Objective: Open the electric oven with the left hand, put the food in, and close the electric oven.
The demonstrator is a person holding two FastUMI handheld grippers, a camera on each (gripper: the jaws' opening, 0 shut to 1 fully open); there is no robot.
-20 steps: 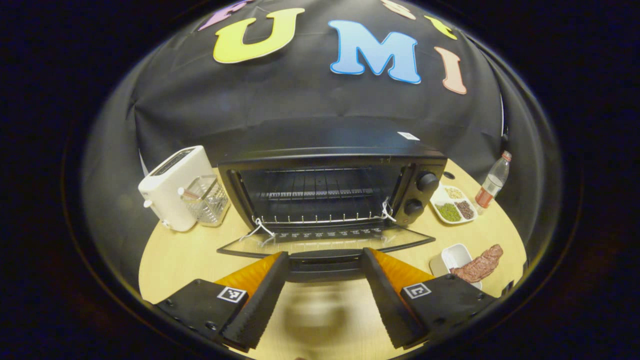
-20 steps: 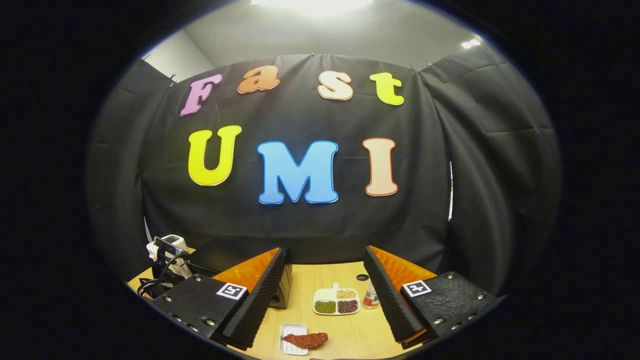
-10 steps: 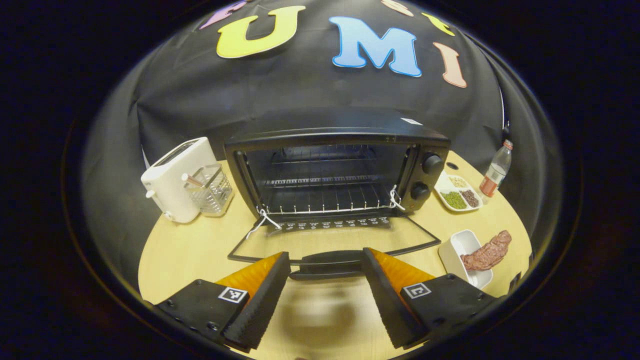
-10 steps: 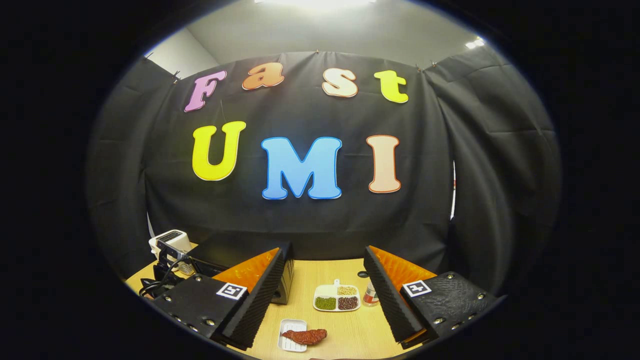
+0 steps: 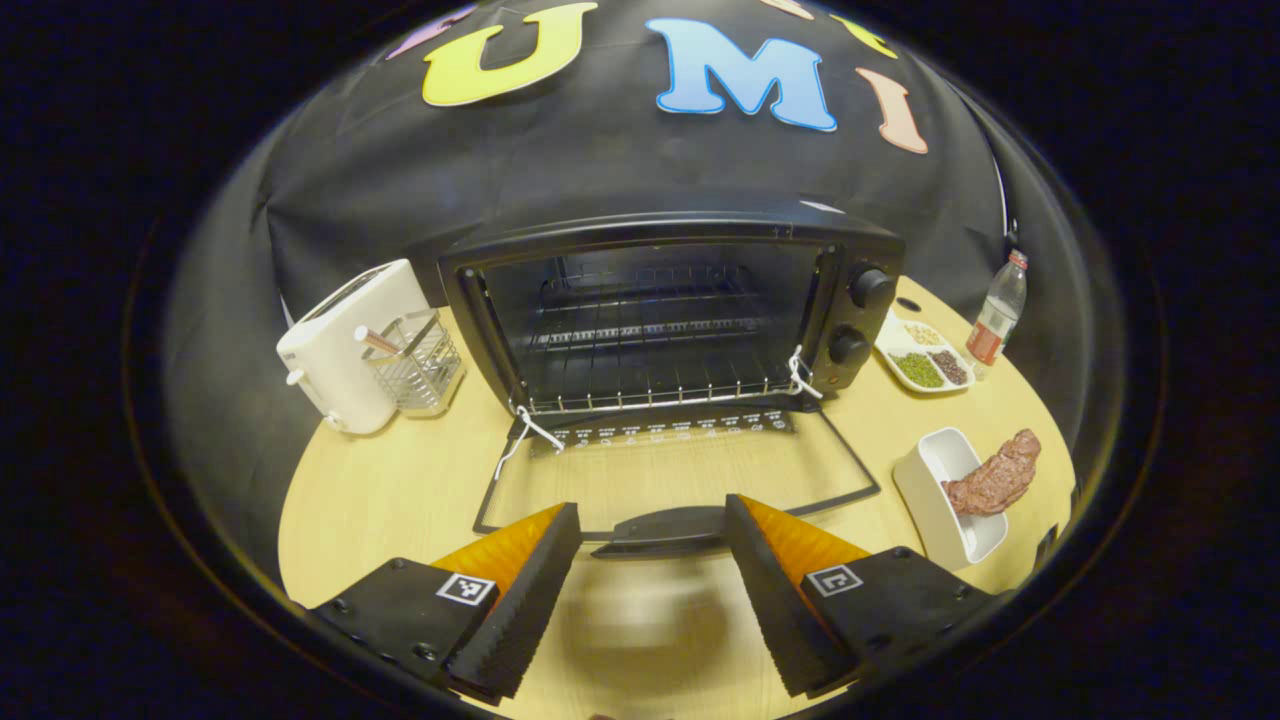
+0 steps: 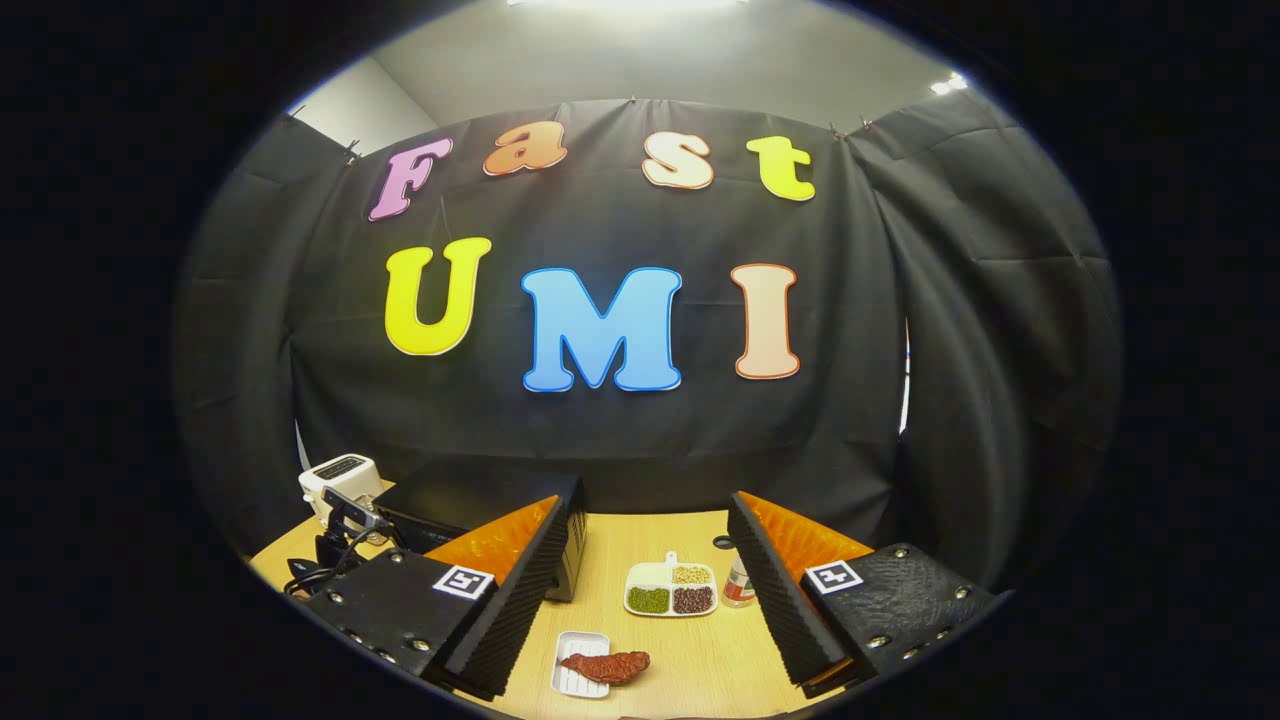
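With the electric oven (image 5: 665, 320) at the middle of the wooden table (image 5: 400, 490), its glass door (image 5: 680, 470) lying almost flat and its wire rack (image 5: 650, 385) bare, my left claw (image 5: 650, 560) is spread wide with the door's handle (image 5: 665, 530) between its fingers and neither pressing on it, so I judge the opening all but done. To do it well I should let the door settle fully before drawing clear. The piece of meat (image 6: 605, 665) lies across a small white dish (image 6: 580, 678) to the oven's right, and my right claw (image 6: 640, 590), also spread and empty, hovers above it, so it should come straight down and pinch the meat across its middle.
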